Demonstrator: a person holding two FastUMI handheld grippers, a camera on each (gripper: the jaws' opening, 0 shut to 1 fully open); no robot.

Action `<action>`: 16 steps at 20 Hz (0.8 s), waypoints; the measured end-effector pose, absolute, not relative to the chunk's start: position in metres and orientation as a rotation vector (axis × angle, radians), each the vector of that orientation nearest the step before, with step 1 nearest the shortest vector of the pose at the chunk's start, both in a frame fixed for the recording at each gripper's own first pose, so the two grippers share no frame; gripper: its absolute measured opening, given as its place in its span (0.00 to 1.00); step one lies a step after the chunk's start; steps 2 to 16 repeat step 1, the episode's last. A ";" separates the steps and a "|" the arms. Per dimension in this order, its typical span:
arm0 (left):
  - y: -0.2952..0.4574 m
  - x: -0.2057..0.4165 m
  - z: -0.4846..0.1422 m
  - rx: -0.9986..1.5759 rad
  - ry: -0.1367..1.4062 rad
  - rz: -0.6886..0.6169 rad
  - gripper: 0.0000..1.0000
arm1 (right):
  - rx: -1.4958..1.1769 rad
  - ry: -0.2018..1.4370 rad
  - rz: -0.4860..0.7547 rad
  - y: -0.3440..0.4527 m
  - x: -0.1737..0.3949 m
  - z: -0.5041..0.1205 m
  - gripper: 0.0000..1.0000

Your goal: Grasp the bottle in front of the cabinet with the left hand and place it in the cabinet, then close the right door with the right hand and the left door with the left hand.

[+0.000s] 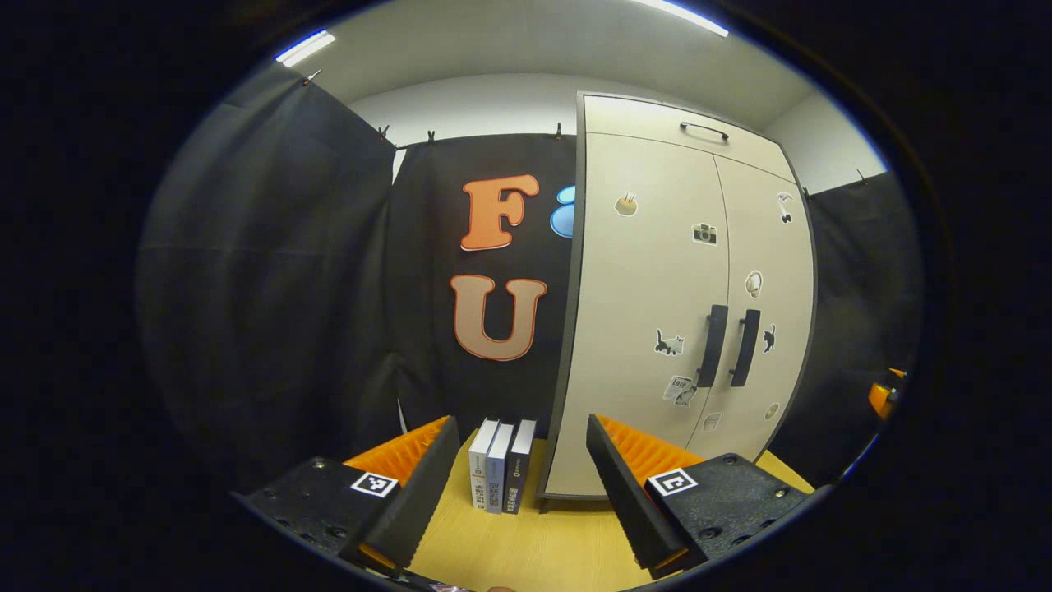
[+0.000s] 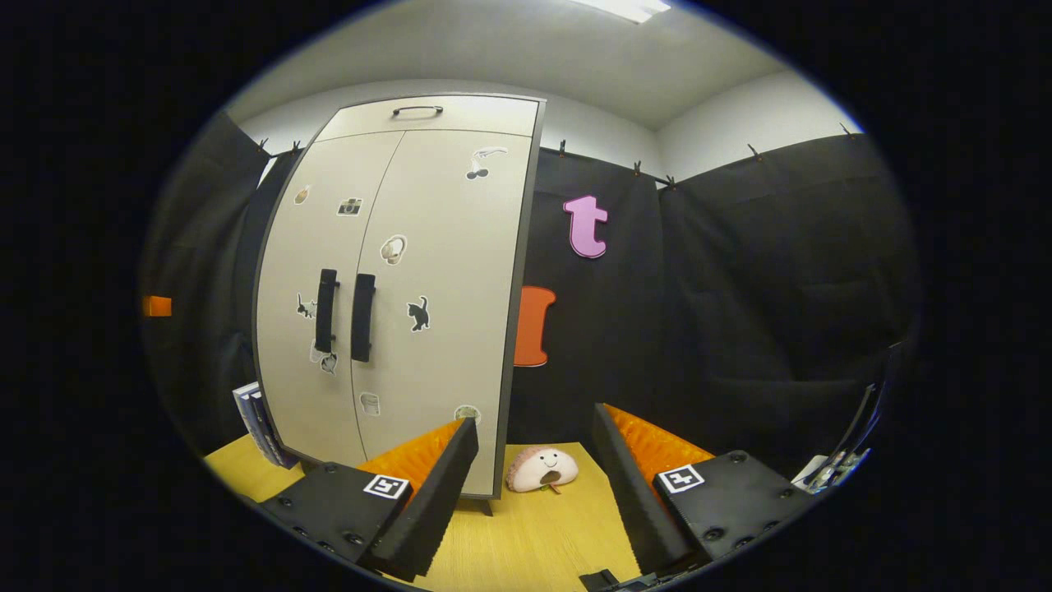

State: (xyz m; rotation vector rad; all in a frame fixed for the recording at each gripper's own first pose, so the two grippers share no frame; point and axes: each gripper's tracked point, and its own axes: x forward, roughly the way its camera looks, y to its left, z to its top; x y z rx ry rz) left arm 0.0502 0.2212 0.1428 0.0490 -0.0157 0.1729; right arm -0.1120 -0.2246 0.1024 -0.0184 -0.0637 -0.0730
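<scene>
The tall pale cabinet (image 1: pixel 649 329) stands on the wooden table with both doors closed flush, so its inside is hidden. Its two dark door handles (image 1: pixel 730 347) sit side by side at mid height. My left gripper (image 1: pixel 521 436) is open and holds nothing, a little back from the cabinet's left front corner. In the right gripper view the cabinet (image 2: pixel 427 271) stands to the left, with its handles (image 2: pixel 343 316) together. My right gripper (image 2: pixel 536 419) is open and holds nothing, aimed just past the cabinet's right edge.
Three upright books (image 1: pixel 500 477) stand against the cabinet's left side. A small pink plush toy (image 2: pixel 541 469) lies on the table (image 2: pixel 526 534) by the cabinet's right corner. Black cloth walls close in the booth. An orange part (image 1: pixel 881 397) shows at the far right edge.
</scene>
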 end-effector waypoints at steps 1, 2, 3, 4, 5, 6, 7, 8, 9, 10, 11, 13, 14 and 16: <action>0.220 0.051 0.144 0.056 -0.020 0.169 0.95 | -0.019 -0.066 -0.078 -0.227 -0.115 0.103 0.94; 0.220 0.051 0.144 0.056 -0.020 0.169 0.95 | -0.019 -0.066 -0.078 -0.227 -0.115 0.103 0.94; 0.220 0.051 0.144 0.056 -0.020 0.169 0.95 | -0.019 -0.066 -0.078 -0.227 -0.115 0.103 0.94; 0.220 0.051 0.144 0.056 -0.020 0.169 0.95 | -0.019 -0.066 -0.078 -0.227 -0.115 0.103 0.94; 0.220 0.051 0.144 0.056 -0.020 0.169 0.95 | -0.019 -0.066 -0.078 -0.227 -0.115 0.103 0.94; 0.220 0.051 0.144 0.056 -0.020 0.169 0.95 | -0.019 -0.066 -0.078 -0.227 -0.115 0.103 0.94; 0.220 0.051 0.144 0.056 -0.020 0.169 0.95 | -0.019 -0.066 -0.078 -0.227 -0.115 0.103 0.94; 0.220 0.051 0.144 0.056 -0.020 0.169 0.95 | -0.019 -0.066 -0.078 -0.227 -0.115 0.103 0.94; 0.220 0.051 0.144 0.056 -0.020 0.169 0.95 | -0.019 -0.066 -0.078 -0.227 -0.115 0.103 0.94; 0.220 0.051 0.144 0.056 -0.020 0.169 0.95 | -0.019 -0.066 -0.078 -0.227 -0.115 0.103 0.94; 0.220 0.051 0.144 0.056 -0.020 0.169 0.95 | -0.019 -0.066 -0.078 -0.227 -0.115 0.103 0.94; 0.220 0.051 0.144 0.056 -0.020 0.169 0.95 | -0.019 -0.066 -0.078 -0.227 -0.115 0.103 0.94; 0.220 0.051 0.144 0.056 -0.020 0.169 0.95 | -0.019 -0.066 -0.078 -0.227 -0.115 0.103 0.94; 0.220 0.051 0.144 0.056 -0.020 0.169 0.95 | -0.019 -0.066 -0.078 -0.227 -0.115 0.103 0.94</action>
